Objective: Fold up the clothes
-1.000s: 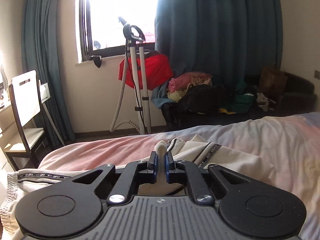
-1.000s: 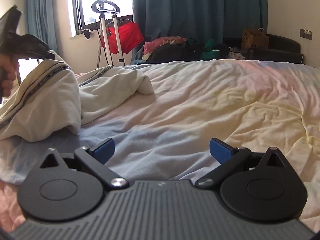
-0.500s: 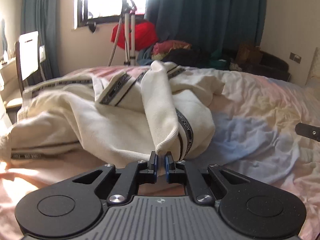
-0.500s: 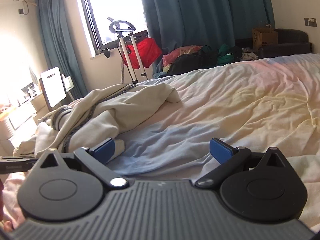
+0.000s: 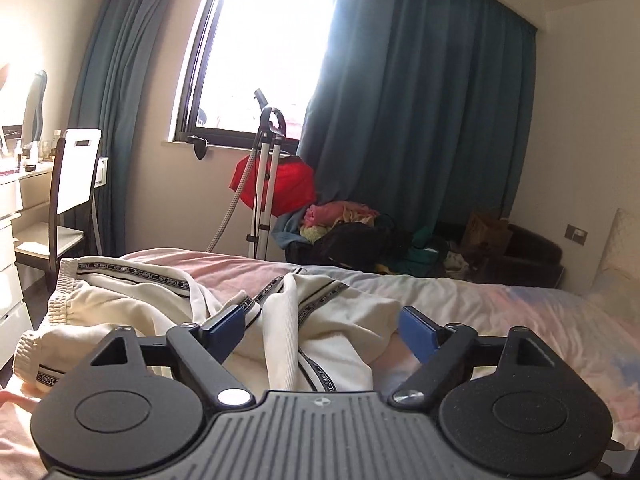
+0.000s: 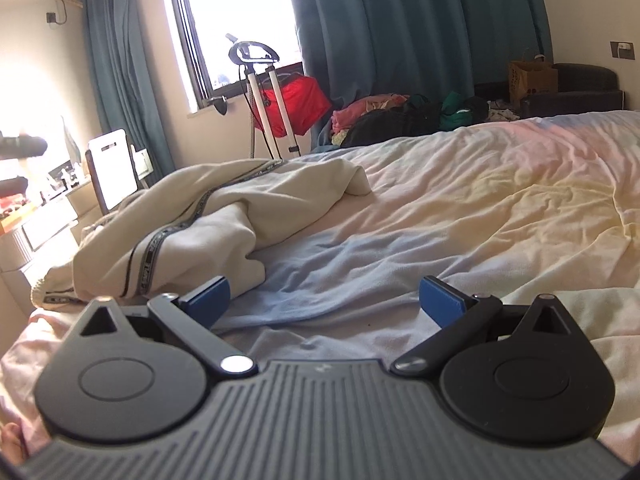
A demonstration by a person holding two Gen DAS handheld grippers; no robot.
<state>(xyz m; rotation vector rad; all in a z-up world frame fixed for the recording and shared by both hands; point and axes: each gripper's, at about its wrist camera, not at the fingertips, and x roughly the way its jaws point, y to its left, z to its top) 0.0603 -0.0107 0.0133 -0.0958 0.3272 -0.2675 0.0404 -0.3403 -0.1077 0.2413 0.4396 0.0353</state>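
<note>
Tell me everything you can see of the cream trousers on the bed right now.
The cream trousers look like soft knit cotton, with dark lettered tape down the side seams and a gathered elastic waistband or cuff at the left. They lie crumpled and loosely doubled over on the pastel bedsheet, near its edge by the chair. The open left tool sits just above them, holding nothing; the right tool is open beside them.

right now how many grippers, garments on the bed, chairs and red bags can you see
grippers: 2, left gripper and right gripper, both with jaws open
cream garment on the bed: 1
chair: 1
red bag: 1
total: 5
</note>
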